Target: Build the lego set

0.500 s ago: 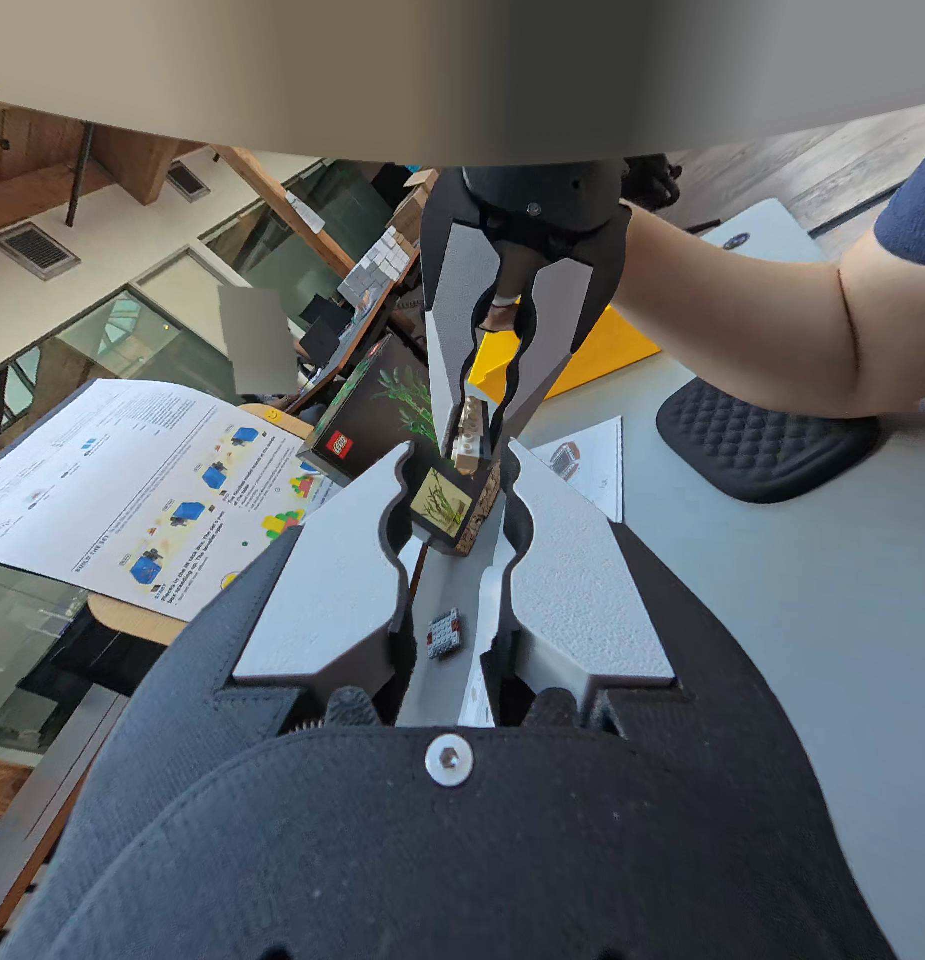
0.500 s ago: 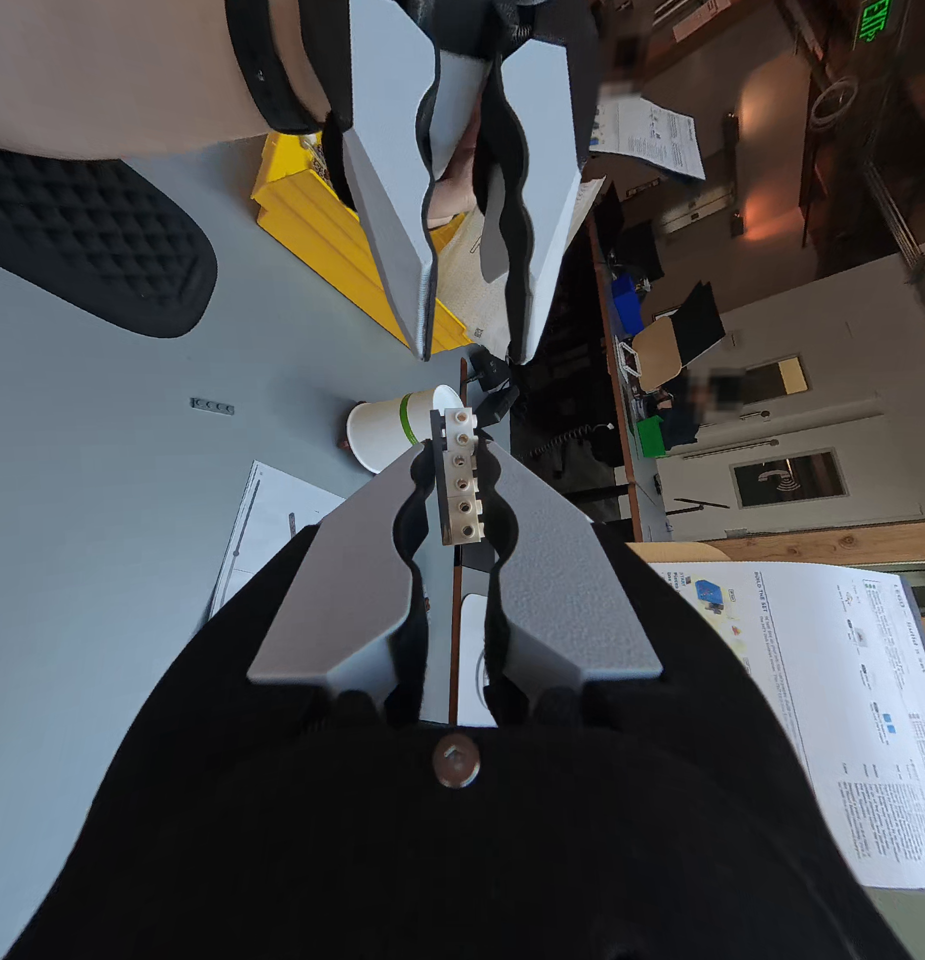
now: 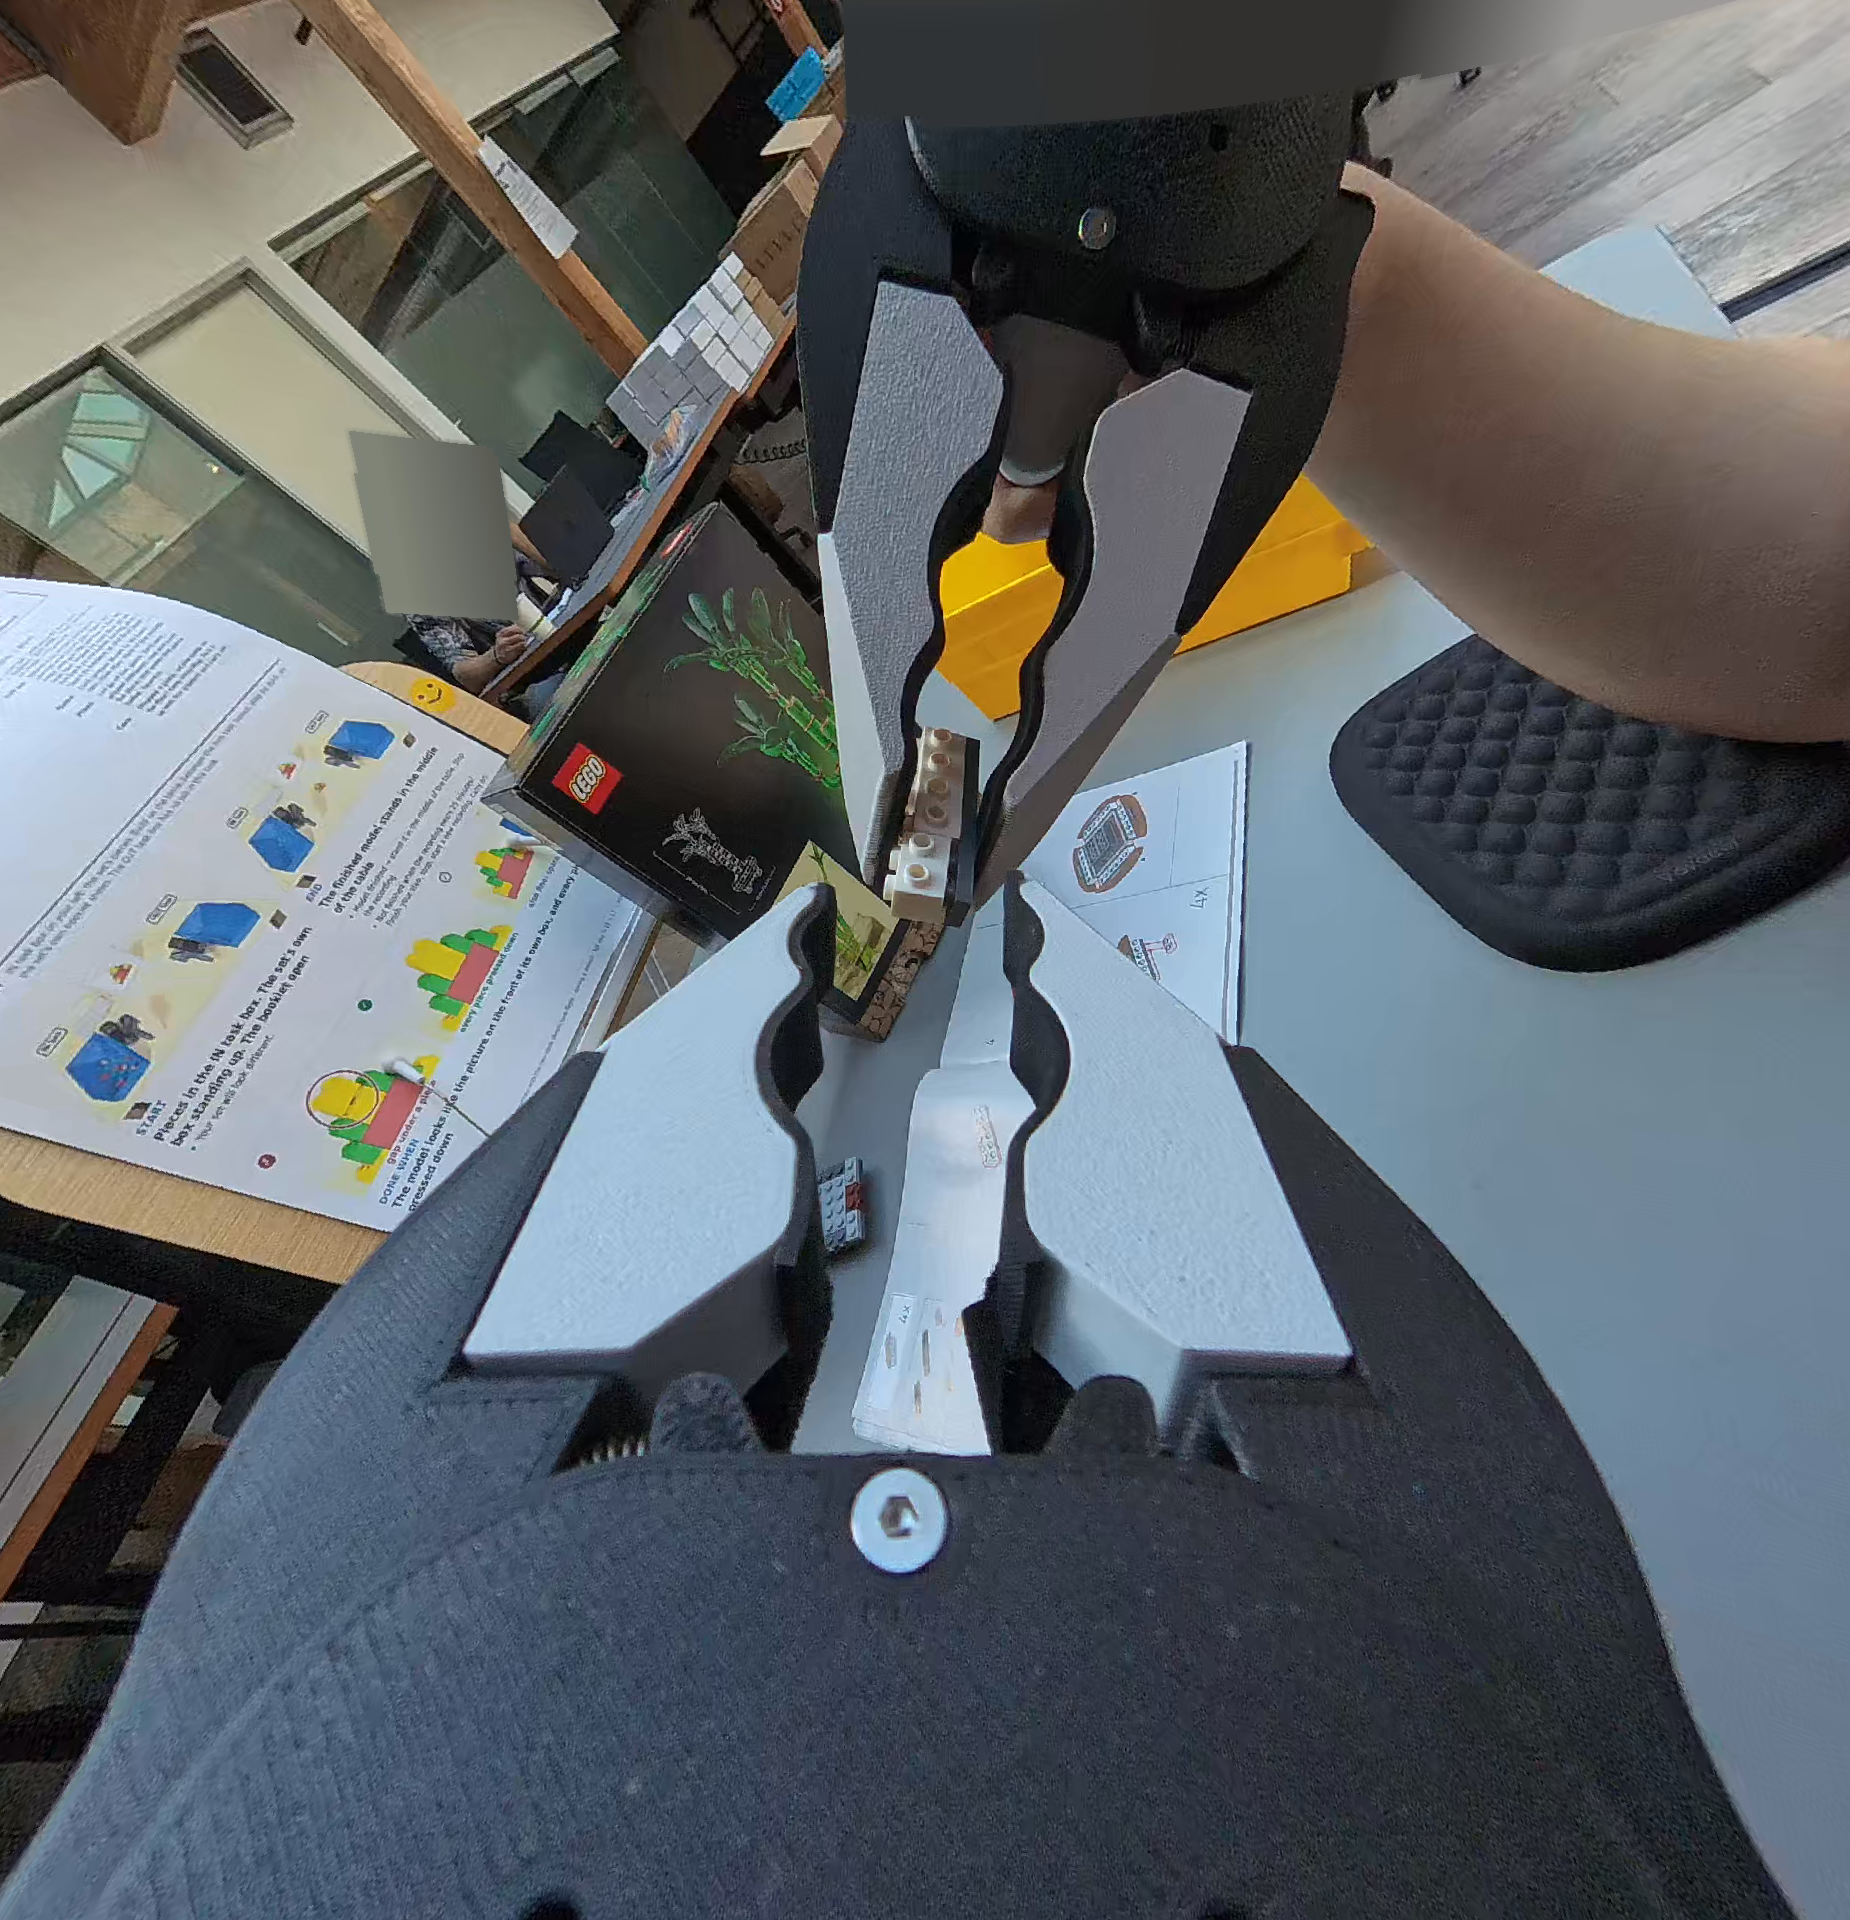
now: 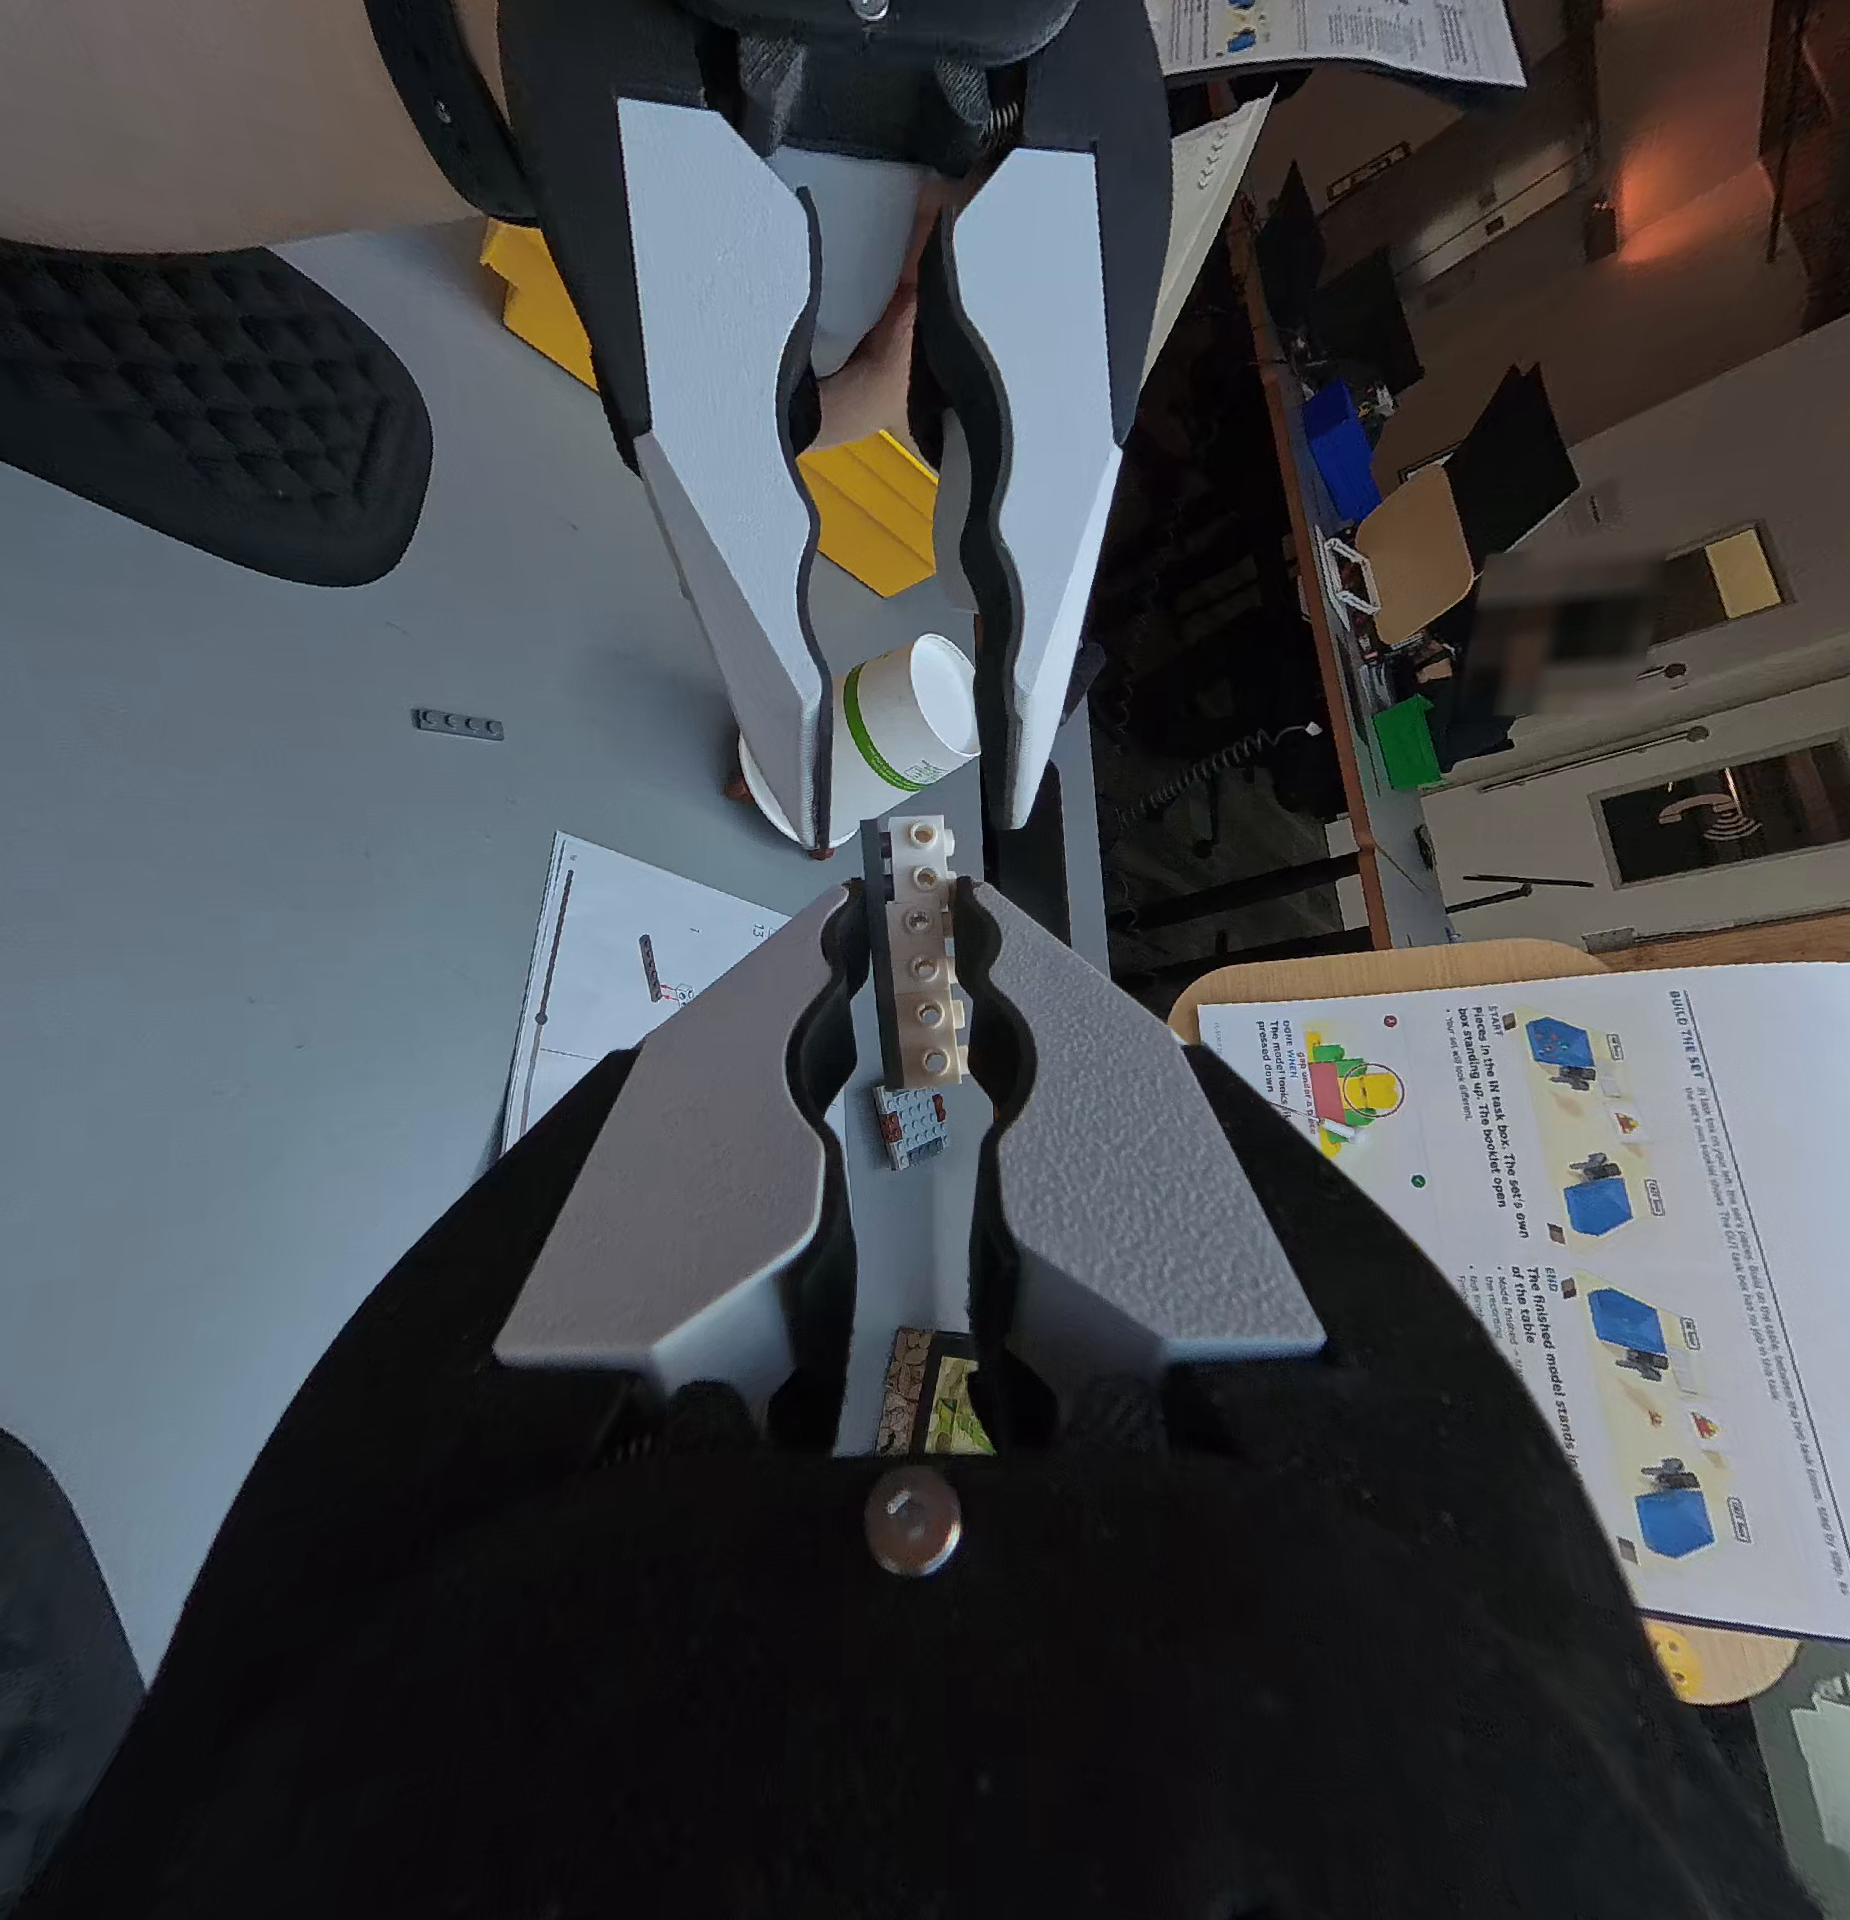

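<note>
Right gripper [image 4: 908, 894]: jaws clamping a tan-and-white brick strip [image 4: 926, 951] on a dark plate, holding it above the grey table [image 4: 225, 883]. Left gripper [image 3: 916, 914]: jaws standing apart, empty, facing it tip to tip. Small grey studded plate [image 4: 913, 1124] lying below; lego box [image 3: 682, 748] standing near the table's edge beside the instruction booklet [image 3: 1160, 862].

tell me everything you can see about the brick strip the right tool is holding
The brick strip is a short row of cream and tan plastic bricks with round holes in their sides, fixed along a dark grey plate. It is held off the table, clamped between the right tool fingertips, with its white end sticking out beyond them toward the open left tool. Nothing else touches it.
</note>
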The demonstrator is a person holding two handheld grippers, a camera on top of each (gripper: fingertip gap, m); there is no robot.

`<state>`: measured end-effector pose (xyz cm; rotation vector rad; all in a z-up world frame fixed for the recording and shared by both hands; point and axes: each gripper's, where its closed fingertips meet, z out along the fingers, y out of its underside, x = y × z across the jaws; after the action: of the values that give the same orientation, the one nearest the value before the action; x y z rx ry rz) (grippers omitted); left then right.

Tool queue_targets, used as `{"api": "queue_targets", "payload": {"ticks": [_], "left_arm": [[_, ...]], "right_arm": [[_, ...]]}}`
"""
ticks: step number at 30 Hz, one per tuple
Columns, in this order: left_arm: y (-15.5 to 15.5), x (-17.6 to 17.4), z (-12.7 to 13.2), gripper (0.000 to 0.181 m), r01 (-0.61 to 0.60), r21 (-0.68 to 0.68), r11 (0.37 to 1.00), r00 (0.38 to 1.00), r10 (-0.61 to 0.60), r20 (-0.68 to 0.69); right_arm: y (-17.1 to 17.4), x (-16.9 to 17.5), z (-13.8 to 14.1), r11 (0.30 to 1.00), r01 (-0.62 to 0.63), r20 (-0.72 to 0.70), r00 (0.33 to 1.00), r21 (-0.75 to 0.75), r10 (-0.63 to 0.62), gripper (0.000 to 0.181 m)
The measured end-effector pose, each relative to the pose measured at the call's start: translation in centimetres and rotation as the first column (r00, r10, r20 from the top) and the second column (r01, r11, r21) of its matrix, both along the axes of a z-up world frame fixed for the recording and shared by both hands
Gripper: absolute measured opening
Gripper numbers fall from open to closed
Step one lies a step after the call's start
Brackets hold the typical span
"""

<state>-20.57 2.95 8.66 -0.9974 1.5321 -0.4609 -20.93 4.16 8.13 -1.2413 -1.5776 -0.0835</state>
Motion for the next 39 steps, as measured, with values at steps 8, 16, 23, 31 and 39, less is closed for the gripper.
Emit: {"api": "queue_targets", "payload": {"ticks": [8,16,23,31,39], "left_arm": [[-0.5,0.5,-0.3,0.018,0.036,0.008,0.999,0.999,-0.036,0.000],[-0.4,0.6,-1.0,0.023,0.054,-0.029,0.998,0.998,-0.055,-0.025],[0.5,0.7,-1.5,0.015,0.047,-0.020,0.999,0.999,-0.047,-0.023],[1.0,0.7,-1.9,0.014,0.037,0.048,0.998,0.999,-0.036,-0.040],[1.2,0.8,-2.2,0.013,0.027,0.086,0.996,0.998,-0.023,-0.053]], "right_arm": [[-0.7,0.0,-1.3,1.000,-0.025,-0.008,1.000,-0.014,0.025,0.015],[0.3,0.4,-1.0,1.000,0.001,-0.031,1.000,0.008,0.000,0.015],[0.5,0.1,-1.4,1.000,-0.019,-0.037,0.999,-0.007,0.019,0.014],[0.9,0.0,-1.7,0.999,-0.008,-0.046,0.999,-0.040,0.006,0.015],[1.0,0.0,-2.2,0.993,-0.027,-0.078,0.997,-0.116,0.018,0.015]]}}
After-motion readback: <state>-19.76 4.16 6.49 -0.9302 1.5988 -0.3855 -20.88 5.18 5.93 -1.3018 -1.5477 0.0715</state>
